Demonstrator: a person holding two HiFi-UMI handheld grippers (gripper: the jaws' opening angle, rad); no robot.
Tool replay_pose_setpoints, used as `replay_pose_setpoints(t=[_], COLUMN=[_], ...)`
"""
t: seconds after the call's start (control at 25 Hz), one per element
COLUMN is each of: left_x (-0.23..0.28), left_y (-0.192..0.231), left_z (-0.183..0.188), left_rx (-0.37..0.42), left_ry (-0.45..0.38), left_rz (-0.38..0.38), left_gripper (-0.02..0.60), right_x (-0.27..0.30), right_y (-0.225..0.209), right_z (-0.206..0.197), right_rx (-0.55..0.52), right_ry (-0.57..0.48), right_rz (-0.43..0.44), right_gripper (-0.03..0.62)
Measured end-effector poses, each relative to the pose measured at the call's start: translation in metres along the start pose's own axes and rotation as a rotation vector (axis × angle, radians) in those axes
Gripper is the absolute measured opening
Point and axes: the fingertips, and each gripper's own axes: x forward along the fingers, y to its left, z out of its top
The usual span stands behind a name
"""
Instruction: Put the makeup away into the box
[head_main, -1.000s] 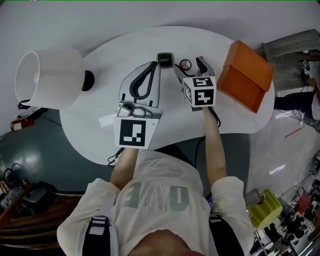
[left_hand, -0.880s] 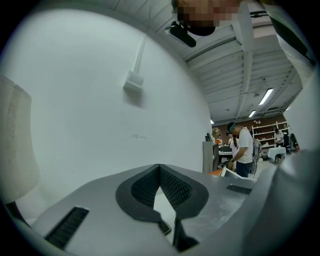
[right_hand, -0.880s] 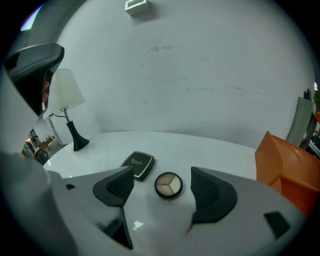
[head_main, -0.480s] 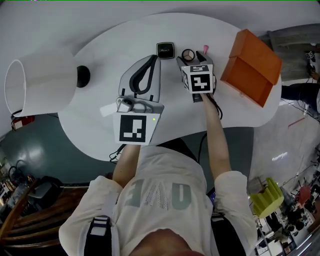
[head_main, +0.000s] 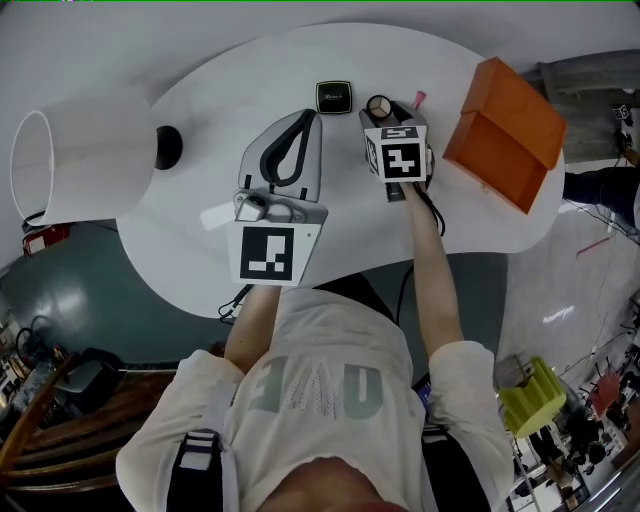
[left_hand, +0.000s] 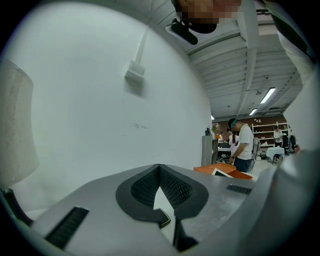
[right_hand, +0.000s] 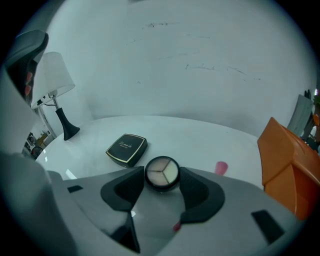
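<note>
The right gripper (right_hand: 161, 178) had just been closing its jaws and pinched the round compact (right_hand: 161, 171); the orange box (right_hand: 286, 159) stood to its right. The left gripper (left_hand: 160, 169) was closed, empty.

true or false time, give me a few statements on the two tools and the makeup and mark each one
The round compact sits between the right tool's jaws. True; they have just been closing onto it.
The left tool grips the lamp. False: its jaws are shut on nothing.
The black square compact is in the orange box. False: it lies on the white table.
The lamp stands toward the table's left end in the head view. True.
</note>
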Motion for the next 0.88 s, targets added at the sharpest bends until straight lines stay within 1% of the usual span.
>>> replay_pose_setpoints(t=[0.04,0.4,0.52,0.68,0.88], left_x=[0.000,0.000,-0.001,-0.002,-0.003], left_y=[0.000,-0.002,0.000,0.000,-0.003], left_z=[0.000,0.002,0.004,0.008,0.019], left_rx=[0.001,0.002,-0.004,-0.009,-0.016], left_ry=[0.000,-0.002,-0.005,-0.011,-0.036], left_rz=[-0.001,-0.012,-0.010,-0.012,-0.023], left_gripper=[0.006,0.006,0.006,0.006,0.006], right_x=[0.000,0.000,-0.003,-0.019,-0.077], right_y=[0.001,0.001,-0.001,-0.007,-0.012], right_z=[0.000,0.000,0.005,0.027,0.070], right_rx=[0.000,0.002,0.013,0.035,0.066], right_ry=[0.001,-0.001,-0.021,-0.100,-0.286], right_rz=[0.000,-0.001,-0.010,-0.029,-0.063], right_gripper=[0.219,0.216,0.216,0.216,0.215])
